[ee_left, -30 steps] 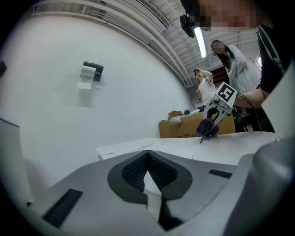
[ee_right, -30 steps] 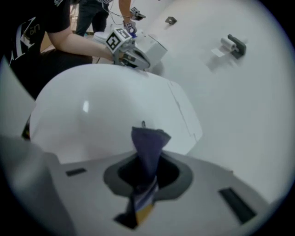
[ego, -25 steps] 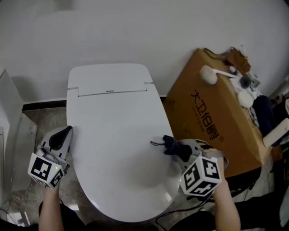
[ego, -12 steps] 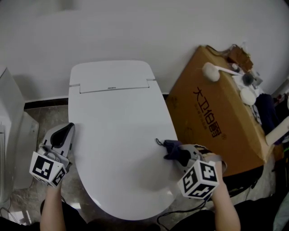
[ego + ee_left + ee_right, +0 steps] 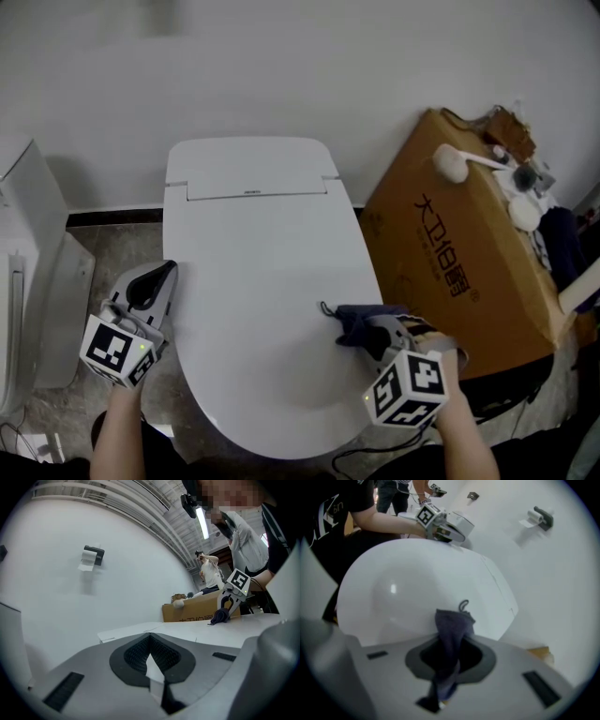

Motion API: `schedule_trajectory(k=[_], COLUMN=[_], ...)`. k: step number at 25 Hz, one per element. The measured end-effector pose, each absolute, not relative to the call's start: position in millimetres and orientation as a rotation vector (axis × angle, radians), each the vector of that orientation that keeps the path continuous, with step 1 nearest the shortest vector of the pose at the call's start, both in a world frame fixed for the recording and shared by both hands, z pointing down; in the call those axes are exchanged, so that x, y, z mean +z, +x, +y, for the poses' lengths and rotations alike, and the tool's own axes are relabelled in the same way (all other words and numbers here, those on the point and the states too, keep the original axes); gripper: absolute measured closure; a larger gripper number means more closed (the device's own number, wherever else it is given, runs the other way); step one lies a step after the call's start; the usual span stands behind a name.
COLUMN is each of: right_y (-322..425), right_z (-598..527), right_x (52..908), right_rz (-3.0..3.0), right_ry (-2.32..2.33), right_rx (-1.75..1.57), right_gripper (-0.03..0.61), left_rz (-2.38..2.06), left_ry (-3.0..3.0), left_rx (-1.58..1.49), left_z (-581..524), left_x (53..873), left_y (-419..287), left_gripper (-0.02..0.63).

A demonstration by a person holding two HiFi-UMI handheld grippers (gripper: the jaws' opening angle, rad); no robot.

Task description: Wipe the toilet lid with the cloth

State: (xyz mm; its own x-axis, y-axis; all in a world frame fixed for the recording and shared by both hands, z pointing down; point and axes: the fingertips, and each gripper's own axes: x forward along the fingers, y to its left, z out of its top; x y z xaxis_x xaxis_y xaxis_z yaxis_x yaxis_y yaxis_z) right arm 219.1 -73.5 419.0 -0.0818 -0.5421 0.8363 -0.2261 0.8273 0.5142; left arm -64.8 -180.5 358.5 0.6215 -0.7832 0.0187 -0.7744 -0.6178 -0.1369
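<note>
Drawn slightly nearer and to the left across the toilet lid (image 5: 253,262) over the past second, the dark blue cloth (image 5: 352,321) now lies bunched on the lid's right side, close to its right edge and short of the rounded near end. The right gripper (image 5: 370,328) has its jaws clamped on the cloth; its own view shows the fabric pinched in the notch between the pads, one end trailing back toward the camera, the other standing up with a small hanging loop at its tip, and the lower folds touching the white surface. The left gripper (image 5: 157,279) has held its place just beside the lid's left edge, over the stone-patterned floor (image 5: 94,239), not touching the toilet; its jaws are pressed together with nothing between them. Each tool's marker cube sits at the near end, above the person's forearm. The lid is down, its hinge line at the far end against the white wall (image 5: 300,66). A brown cardboard box (image 5: 450,253) with printed characters stands tilted to the right of the toilet, close to its far right side, with a white round-headed tool (image 5: 452,161) lying on top. A toilet paper holder (image 5: 540,517) is mounted on the wall.
</note>
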Motion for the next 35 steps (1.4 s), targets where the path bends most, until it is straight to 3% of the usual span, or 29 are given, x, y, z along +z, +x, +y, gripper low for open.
schedule_trajectory(k=[35], right_y=[51.4], right_z=[-57.1], right_x=[416.5], right_rz=[-1.694], right_ry=[0.373], right_rx=[-0.539], right_gripper=[0.515], left_rz=[1.34], left_ry=[-2.715], left_rx=[-0.054], left_z=[-179.8], left_x=[348.1], left_y=[-74.3], left_gripper=[0.598])
